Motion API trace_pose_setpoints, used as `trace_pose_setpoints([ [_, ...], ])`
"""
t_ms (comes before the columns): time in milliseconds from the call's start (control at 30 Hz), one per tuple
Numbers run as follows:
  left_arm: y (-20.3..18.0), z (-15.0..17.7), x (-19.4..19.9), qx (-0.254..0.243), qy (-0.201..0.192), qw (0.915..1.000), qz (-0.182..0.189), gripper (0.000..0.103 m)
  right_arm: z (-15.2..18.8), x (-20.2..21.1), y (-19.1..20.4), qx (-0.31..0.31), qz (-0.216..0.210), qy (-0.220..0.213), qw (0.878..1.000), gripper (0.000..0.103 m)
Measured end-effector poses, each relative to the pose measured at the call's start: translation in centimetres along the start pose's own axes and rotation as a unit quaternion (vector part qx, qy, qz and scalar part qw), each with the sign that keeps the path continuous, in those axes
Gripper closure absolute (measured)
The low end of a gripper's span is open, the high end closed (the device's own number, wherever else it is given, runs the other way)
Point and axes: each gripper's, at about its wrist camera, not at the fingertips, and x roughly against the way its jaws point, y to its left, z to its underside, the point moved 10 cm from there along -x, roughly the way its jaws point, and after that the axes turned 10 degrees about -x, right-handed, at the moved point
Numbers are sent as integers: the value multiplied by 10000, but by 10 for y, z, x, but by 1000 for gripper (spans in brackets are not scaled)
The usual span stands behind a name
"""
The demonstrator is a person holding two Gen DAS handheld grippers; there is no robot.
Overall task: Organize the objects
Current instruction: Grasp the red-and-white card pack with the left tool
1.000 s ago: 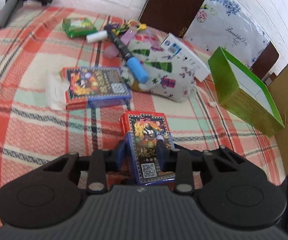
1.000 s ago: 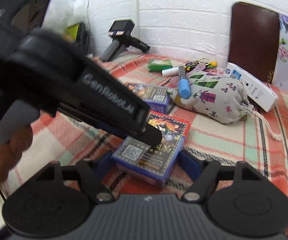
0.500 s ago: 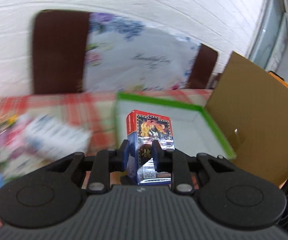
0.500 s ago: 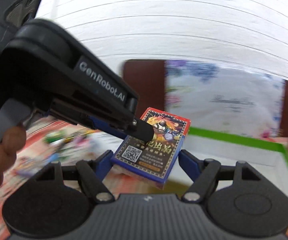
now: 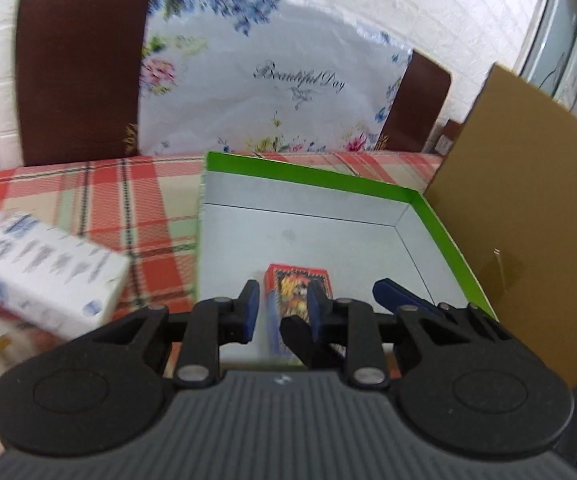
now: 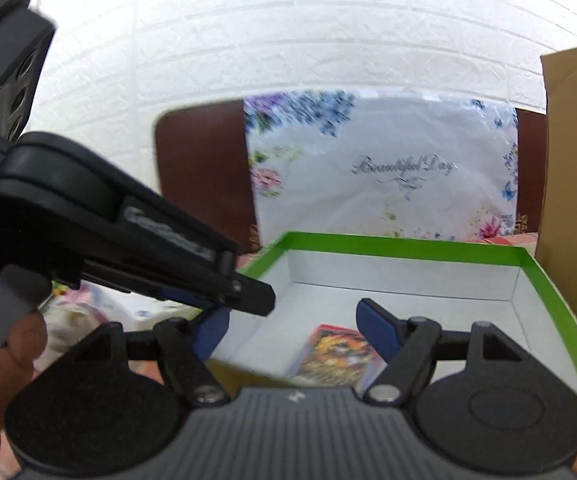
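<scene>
A red and blue card box (image 5: 294, 280) lies on the grey floor of the green-rimmed tray (image 5: 308, 174), near its front edge. It also shows in the right wrist view (image 6: 338, 350), inside the tray (image 6: 400, 244). My left gripper (image 5: 282, 308) hovers over it with jaws apart and not touching the box. My right gripper (image 6: 294, 330) is open wide above the same box. The left gripper's body crosses the right wrist view at the left (image 6: 128, 236).
A white printed carton (image 5: 44, 276) lies on the red plaid cloth (image 5: 100, 196) left of the tray. A brown cardboard sheet (image 5: 520, 208) stands against the tray's right side. A floral plastic bag (image 5: 264, 84) and dark chair backs stand behind.
The card box was held over the tray by the left gripper. The gripper has opened and the box now lies in the tray. Both grippers are lower and closer to the tray.
</scene>
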Motion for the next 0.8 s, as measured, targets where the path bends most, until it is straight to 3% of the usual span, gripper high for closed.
trace_pose_setpoints([
  [133,17,37,48,22,-68,9999,-73,74,24,30,45,144,-430,11,9990,31],
  [233,44,78,76,169,151,9993,-313,74,59,40,86,355,-948,525,9935,33],
  [333,81,121,100,496,436,9957,-644,74,91,42,134,761,-1498,1171,9788,37],
  [467,149,152,142,1371,384,9829,-1171,71,121,42,192,1059,-2144,1828,9536,38],
  [600,213,157,177,1982,38,9649,-1722,69,128,21,236,1255,-2281,2111,9422,37],
  [667,237,158,181,2149,-19,9601,-1787,61,129,2,248,1236,-2188,2205,9425,35],
  [700,245,158,179,2242,-10,9582,-1780,52,130,-6,253,1237,-2153,2251,9422,34],
  [800,260,157,173,2408,-92,9568,-1625,37,133,-28,264,1323,-2080,2303,9414,29],
])
